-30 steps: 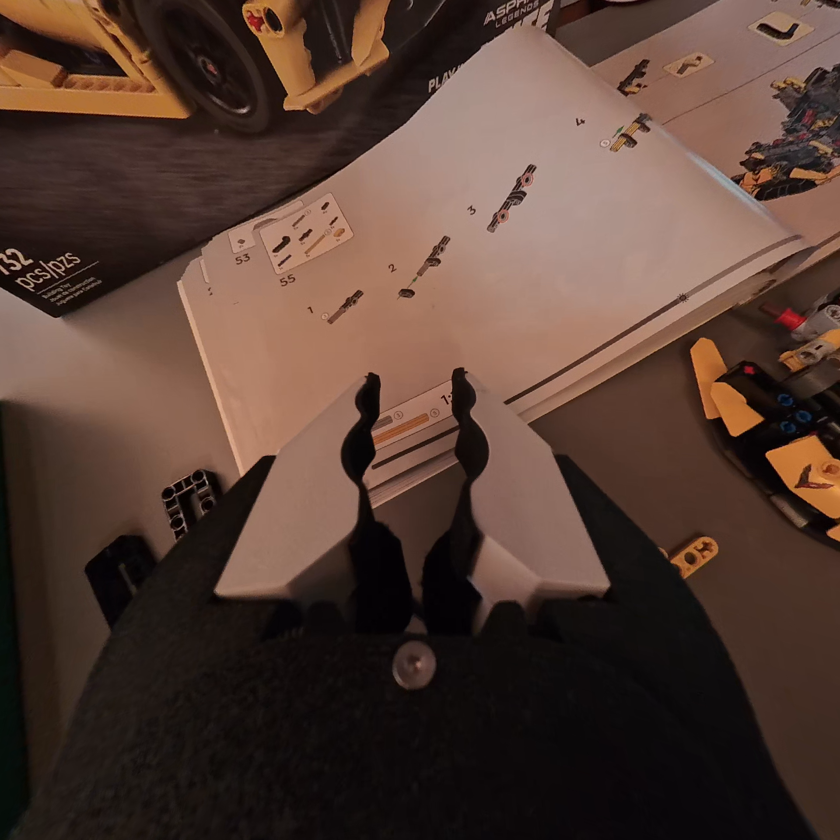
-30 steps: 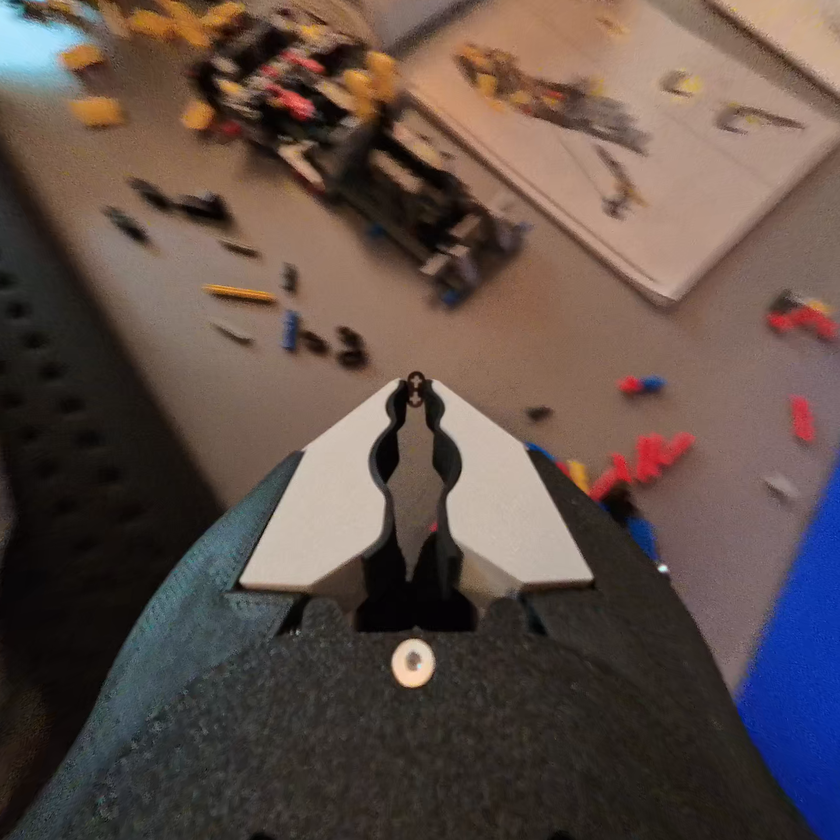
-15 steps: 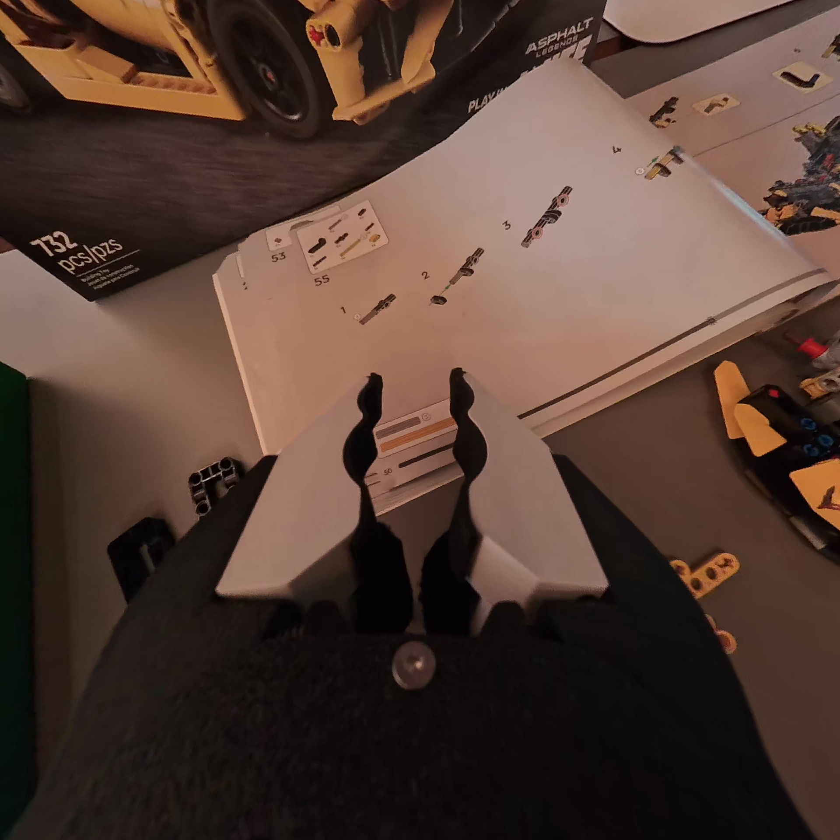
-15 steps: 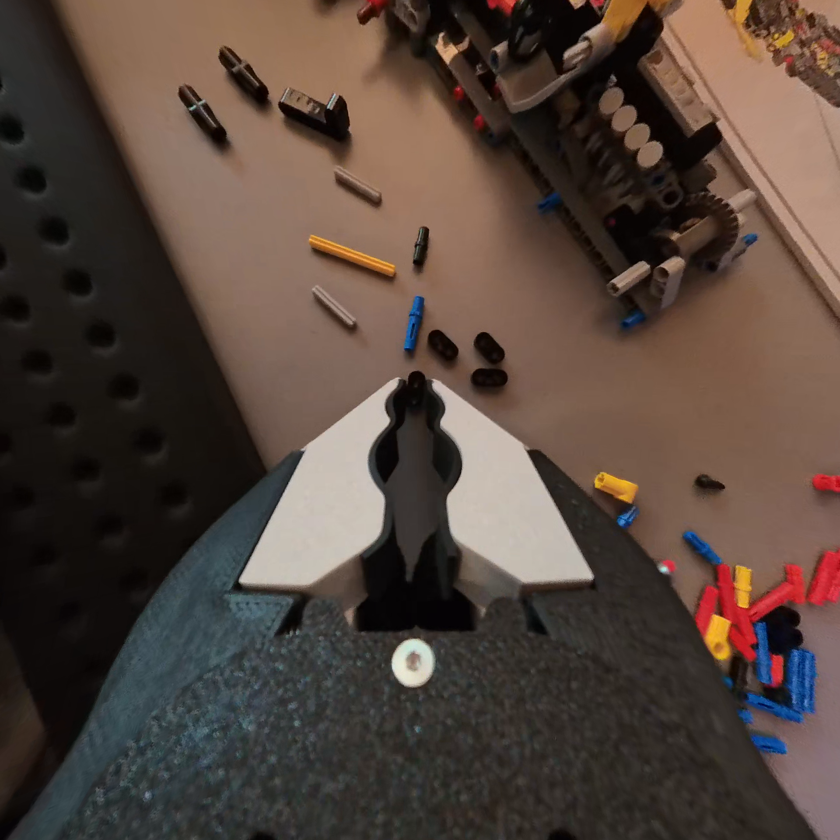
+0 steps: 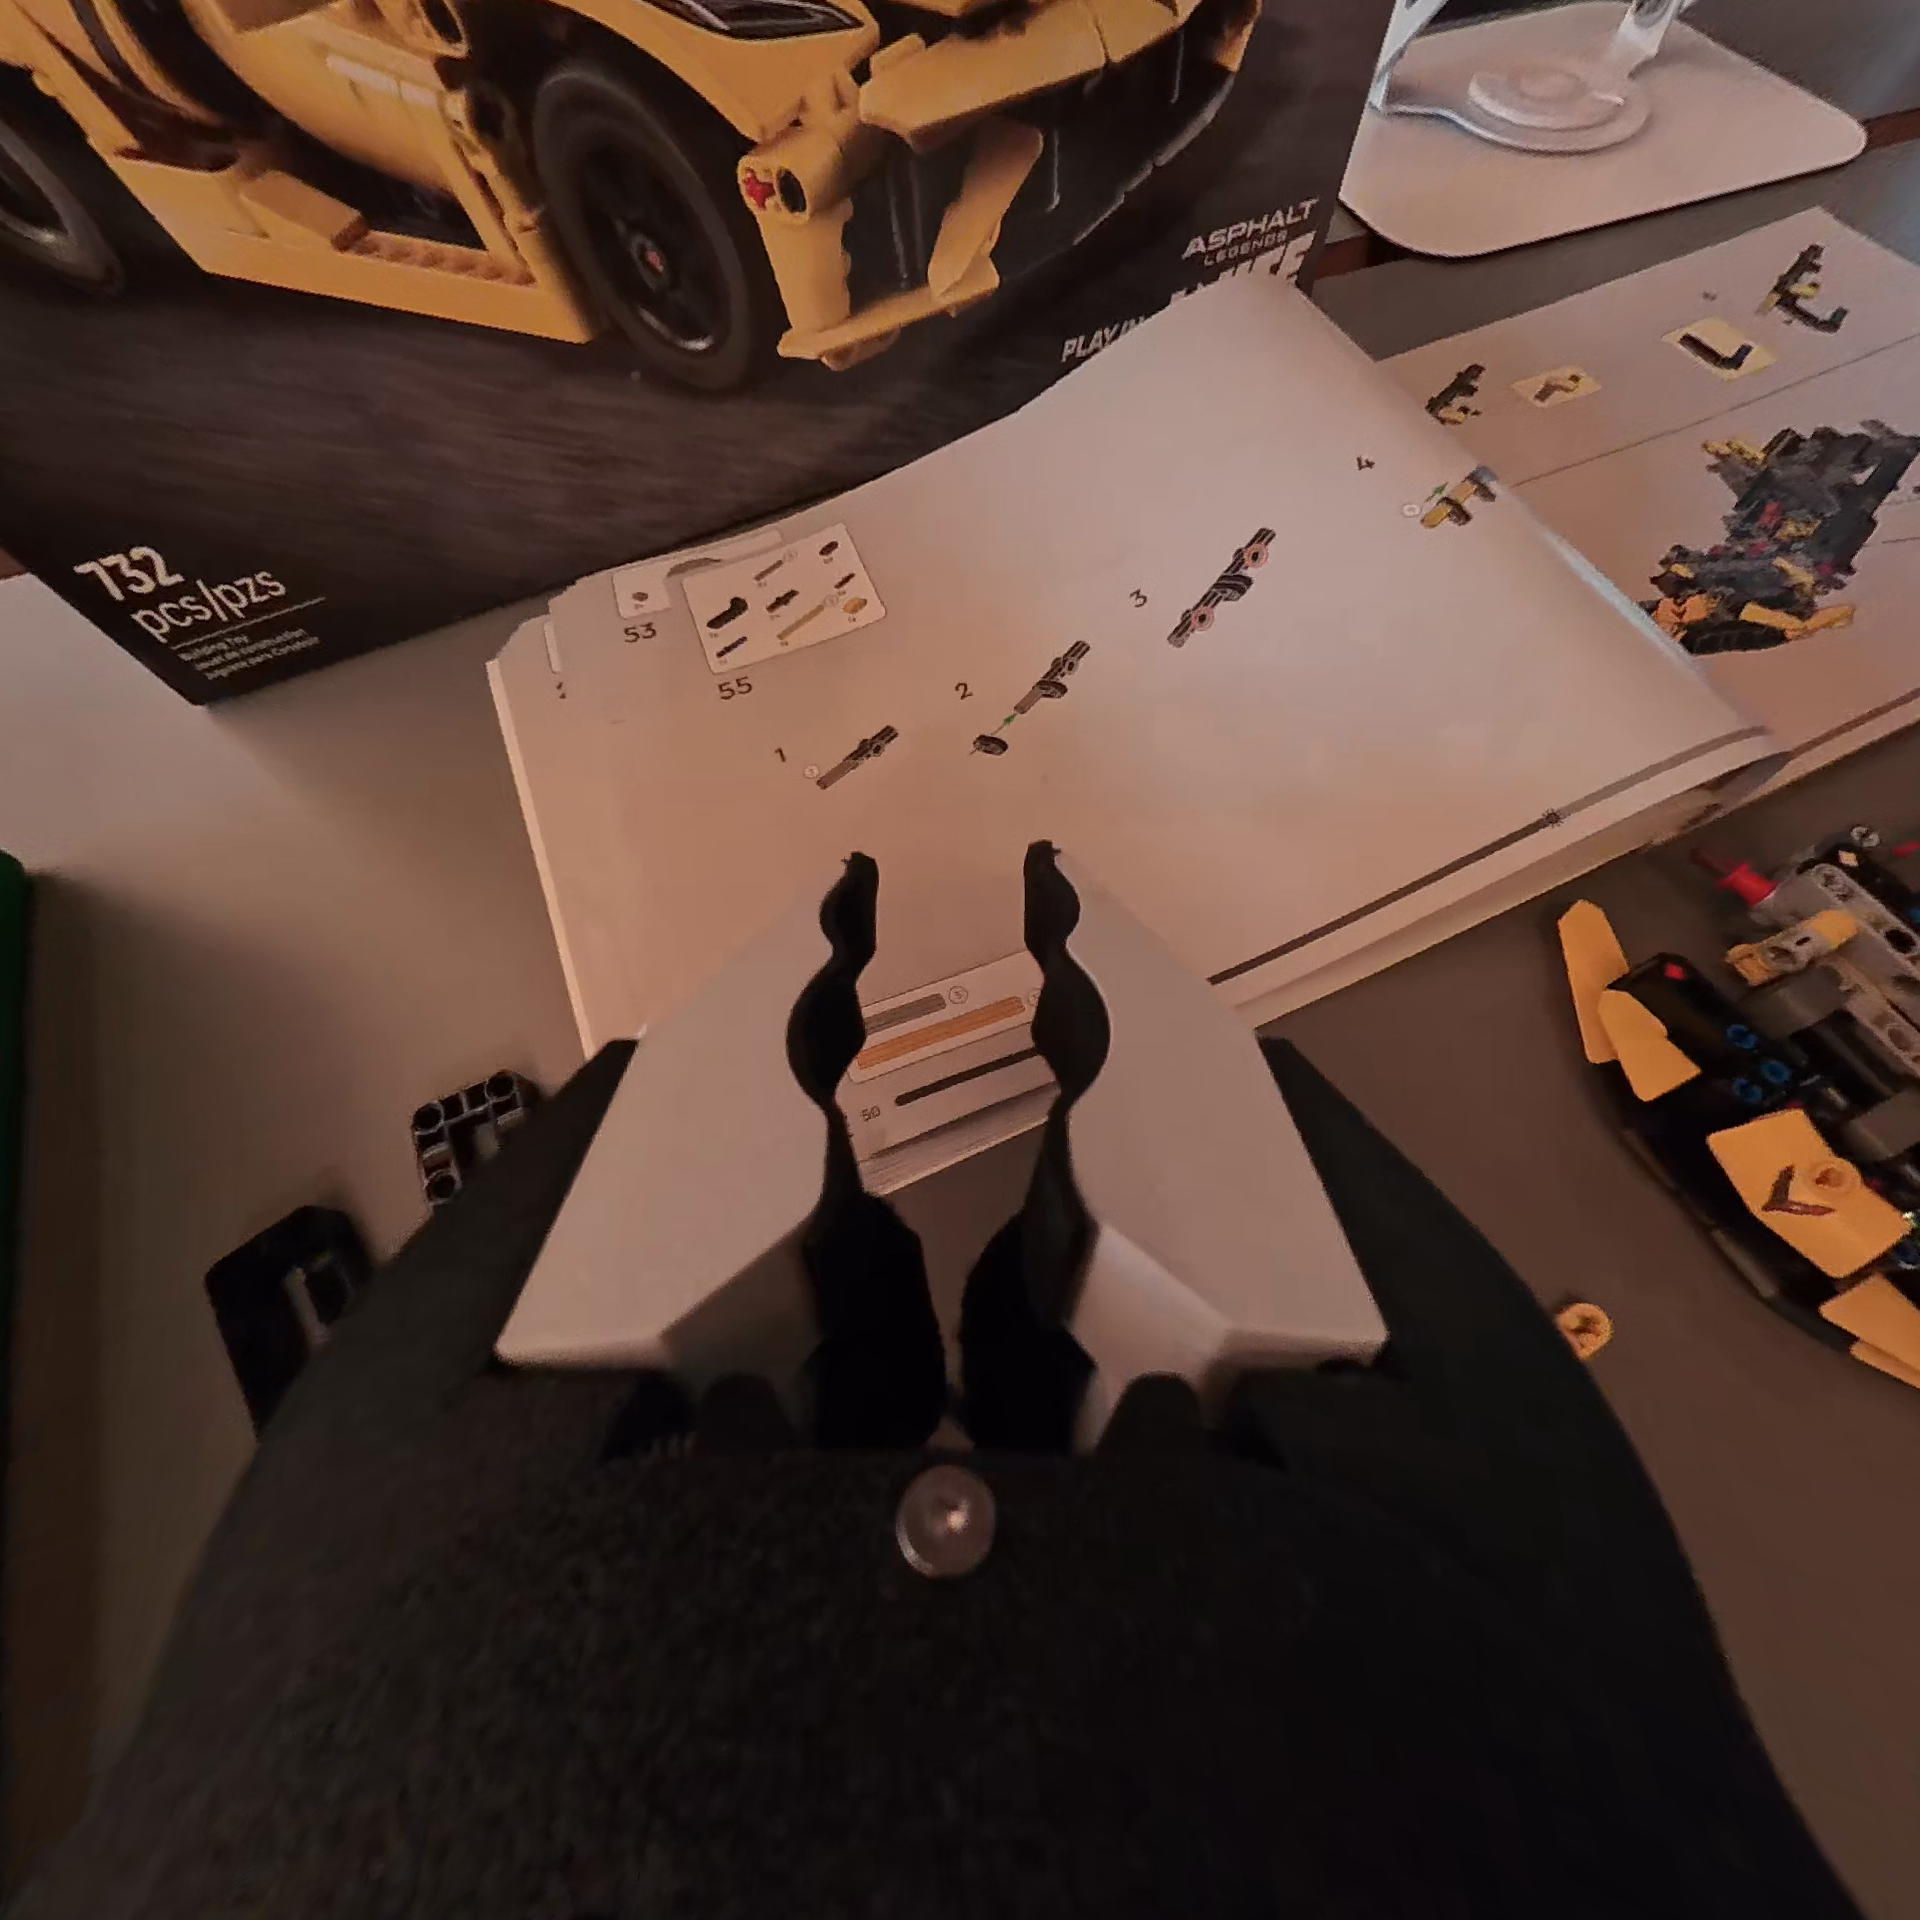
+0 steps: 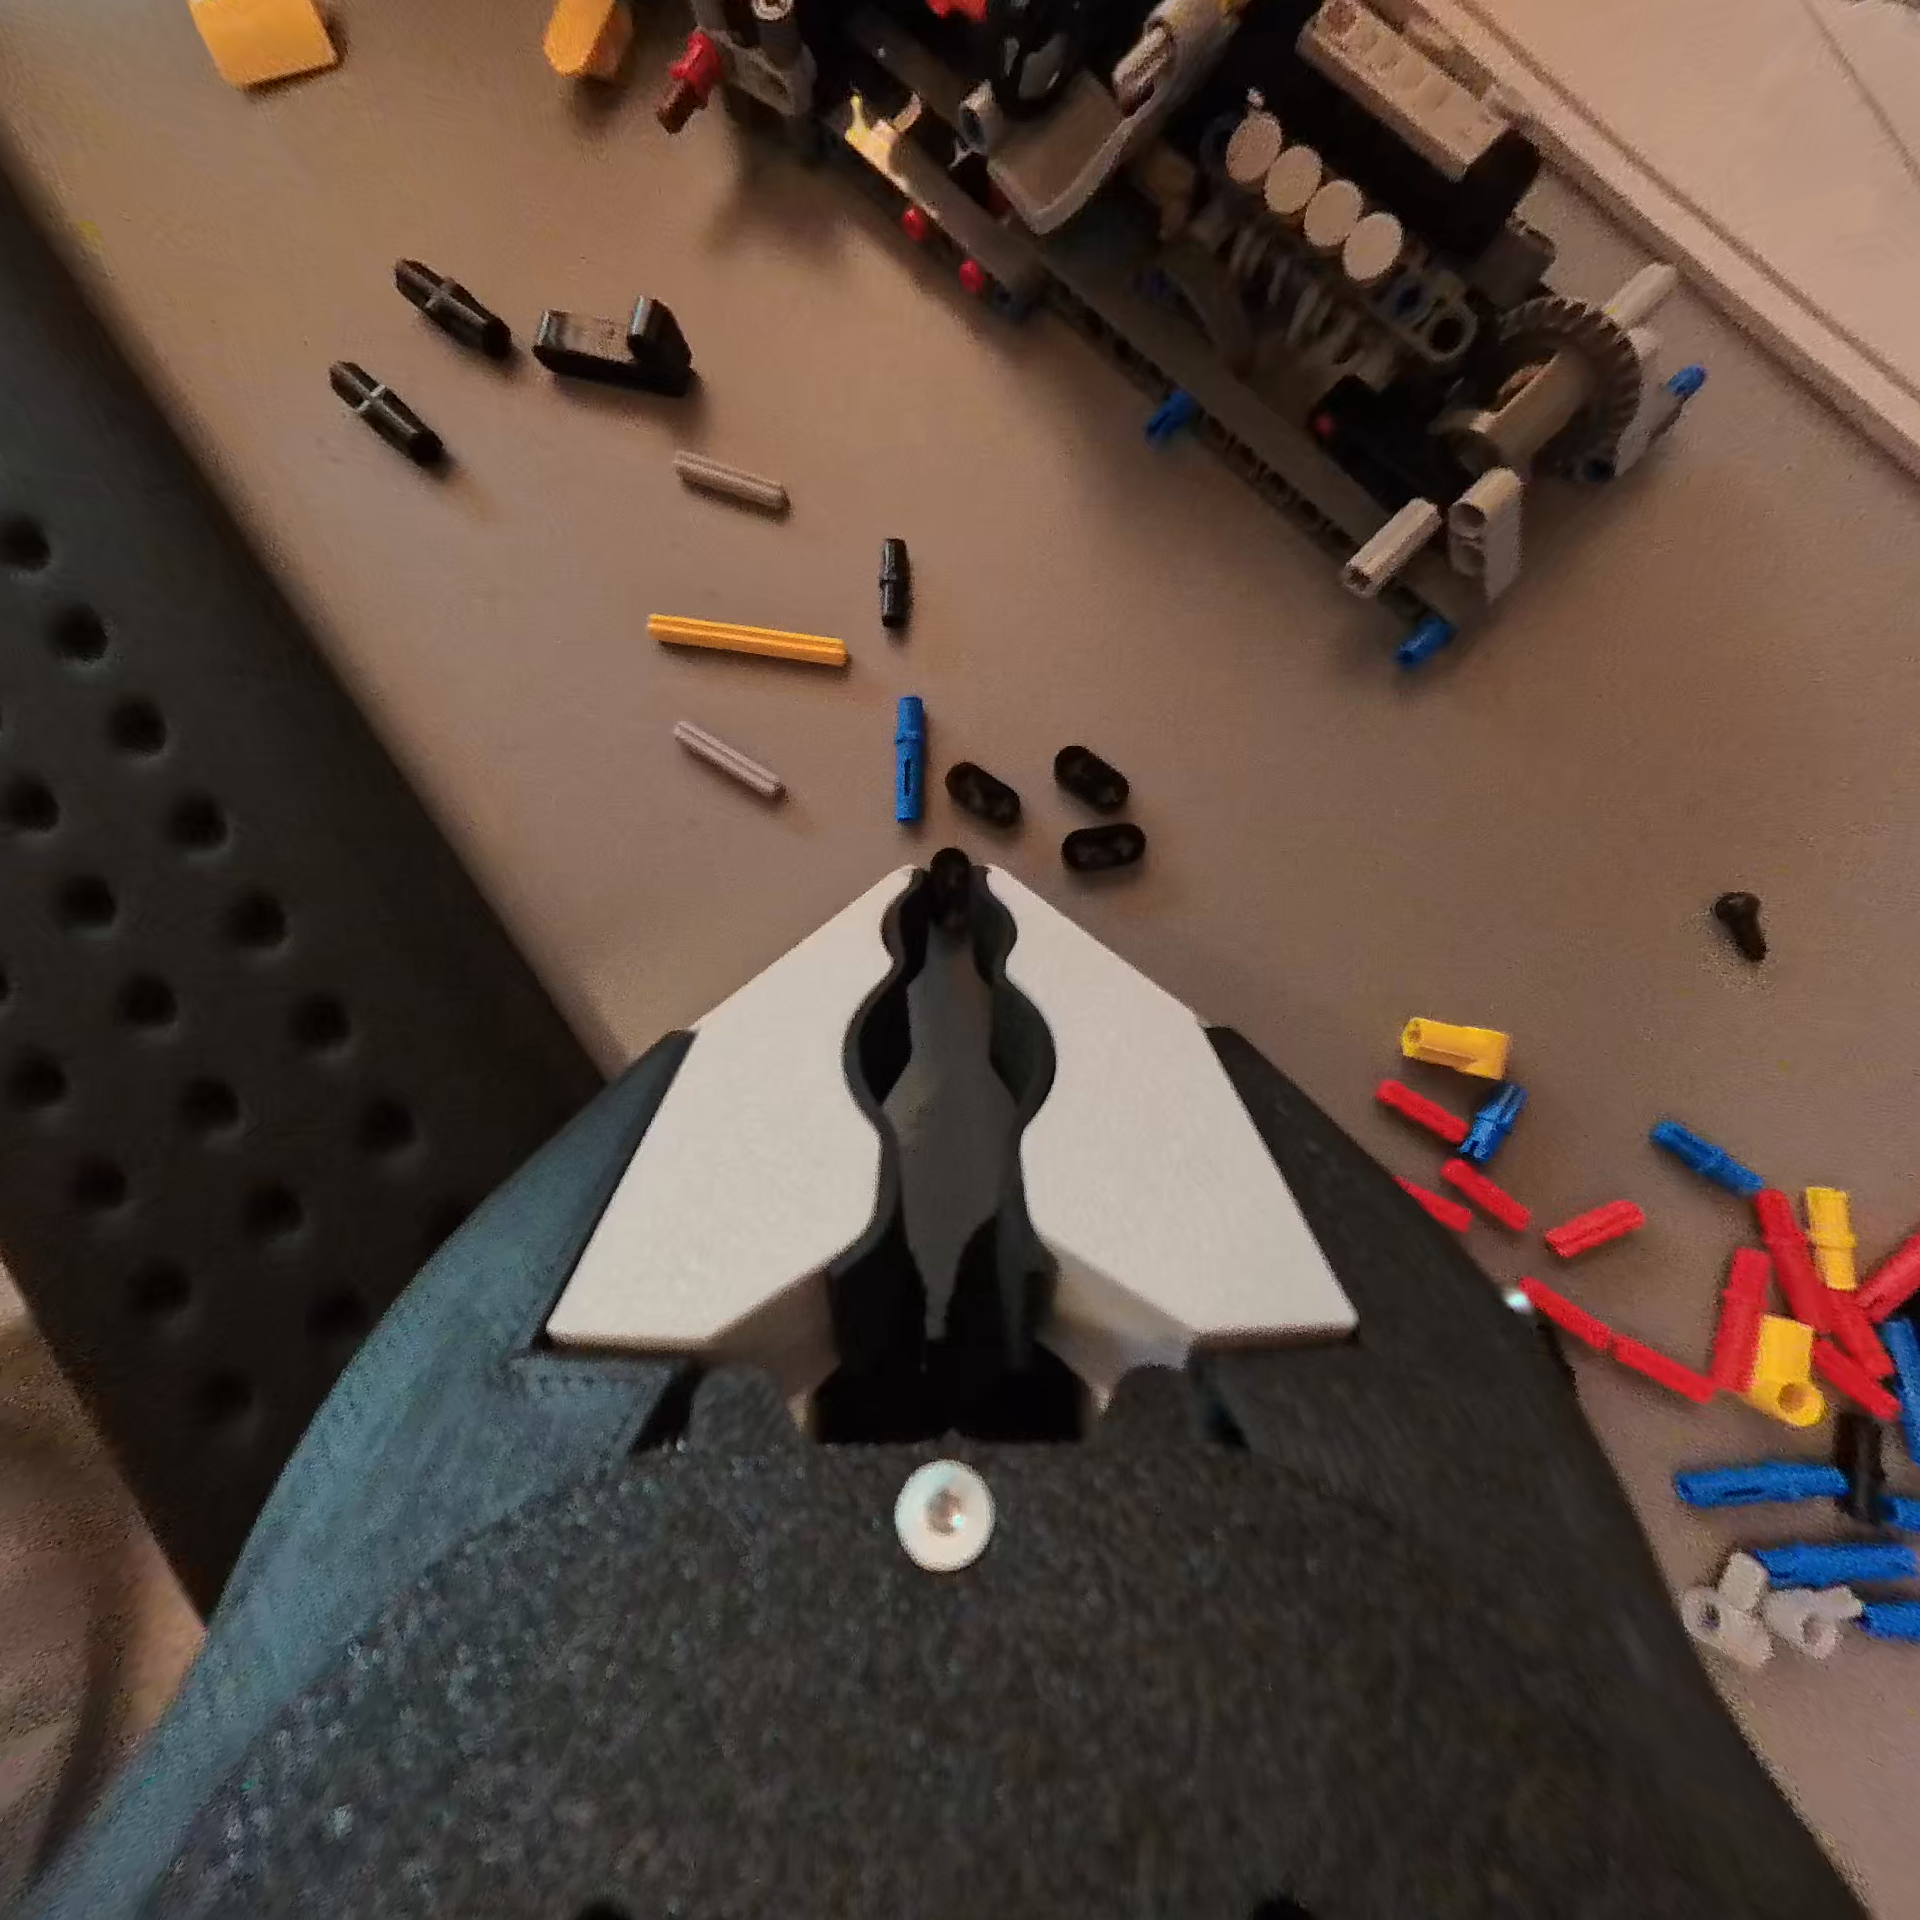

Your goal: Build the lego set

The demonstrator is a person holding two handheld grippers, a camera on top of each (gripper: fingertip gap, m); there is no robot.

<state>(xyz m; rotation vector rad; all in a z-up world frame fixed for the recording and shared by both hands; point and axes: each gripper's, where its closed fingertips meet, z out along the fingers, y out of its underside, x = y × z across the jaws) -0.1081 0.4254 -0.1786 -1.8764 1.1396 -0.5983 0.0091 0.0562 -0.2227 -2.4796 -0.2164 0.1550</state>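
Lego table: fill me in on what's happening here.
A person is building a Lego car with two handheld grippers. The right gripper is shut on a small black piece, held above loose pins beside the half-built chassis. The left gripper is open and empty over the open instruction booklet, with the set's box behind it.

Ahead of right gripper (image 6: 948, 873): blue pin (image 6: 908, 758), three black connectors (image 6: 1086, 808) close.
Left side: bare table (image 6: 499, 582) strip, free.
Right side: loose pin pile (image 6: 1787, 1340) blocks.
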